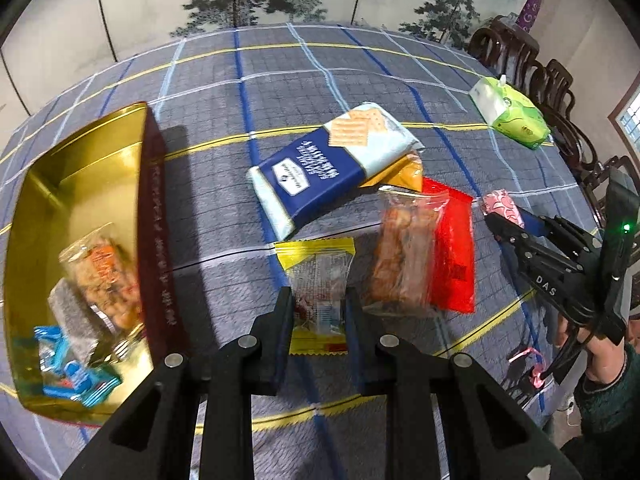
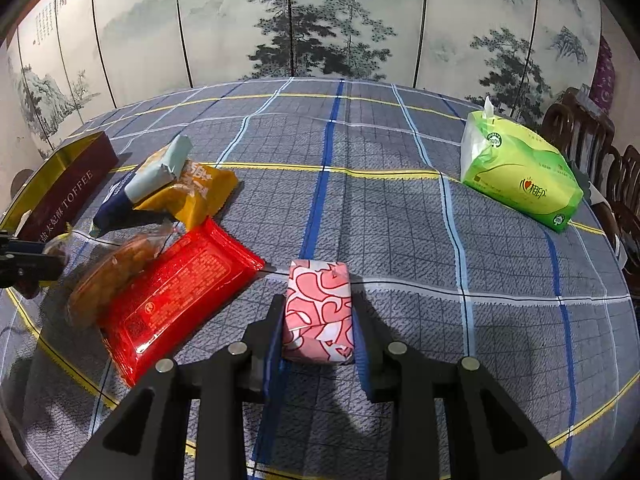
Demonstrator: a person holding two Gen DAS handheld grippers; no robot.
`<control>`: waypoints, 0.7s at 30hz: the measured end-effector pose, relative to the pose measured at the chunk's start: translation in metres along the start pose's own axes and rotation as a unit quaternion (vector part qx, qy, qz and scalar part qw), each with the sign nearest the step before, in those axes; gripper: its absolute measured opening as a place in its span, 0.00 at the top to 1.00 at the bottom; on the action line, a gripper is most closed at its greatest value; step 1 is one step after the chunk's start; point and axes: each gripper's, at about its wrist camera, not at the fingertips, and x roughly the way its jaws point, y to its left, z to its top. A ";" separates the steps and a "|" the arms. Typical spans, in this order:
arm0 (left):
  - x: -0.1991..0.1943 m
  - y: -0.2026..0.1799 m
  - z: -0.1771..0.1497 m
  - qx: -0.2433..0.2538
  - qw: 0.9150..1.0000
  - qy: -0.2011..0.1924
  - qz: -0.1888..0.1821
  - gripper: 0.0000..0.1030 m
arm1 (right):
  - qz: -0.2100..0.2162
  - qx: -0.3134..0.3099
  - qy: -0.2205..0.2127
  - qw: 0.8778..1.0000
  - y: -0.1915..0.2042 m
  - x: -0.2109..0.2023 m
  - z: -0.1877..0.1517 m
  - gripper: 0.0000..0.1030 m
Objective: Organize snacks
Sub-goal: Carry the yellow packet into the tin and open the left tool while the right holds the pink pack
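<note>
Left wrist view: the left hand-held gripper (image 1: 318, 300) is clamped on a yellow-edged clear snack packet (image 1: 318, 280) above the plaid-covered tabletop (image 1: 280, 92). To its left sits a gold-lined toffee box (image 1: 80, 184) already holding several wrapped snacks. Beyond lie a blue cracker pack (image 1: 320, 168), a clear bag of brown snacks (image 1: 404, 248) and a red packet (image 1: 454, 256). At right, a person's hand (image 1: 600, 348) holds the right hand-held gripper (image 1: 496, 220).

Right wrist view: the right hand-held gripper (image 2: 318, 320) is closed on a pink-patterned packet (image 2: 318, 312) just over the tabletop (image 2: 400, 200). The red packet (image 2: 176, 296) lies just beside it at left; a green tissue pack (image 2: 520, 176) stands well apart at right.
</note>
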 end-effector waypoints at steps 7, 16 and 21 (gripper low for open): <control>-0.020 0.015 -0.004 -0.018 0.999 -0.016 0.023 0.79 | -0.001 -0.001 0.000 1.000 0.001 0.000 0.000 0.70; -0.061 0.076 -0.007 -0.069 0.994 -0.047 0.070 0.79 | -0.002 -0.001 0.000 1.000 0.001 0.000 0.000 0.70; -0.072 0.112 -0.015 -0.100 0.989 -0.049 0.101 0.79 | -0.002 -0.001 0.000 1.000 0.001 0.000 0.000 0.70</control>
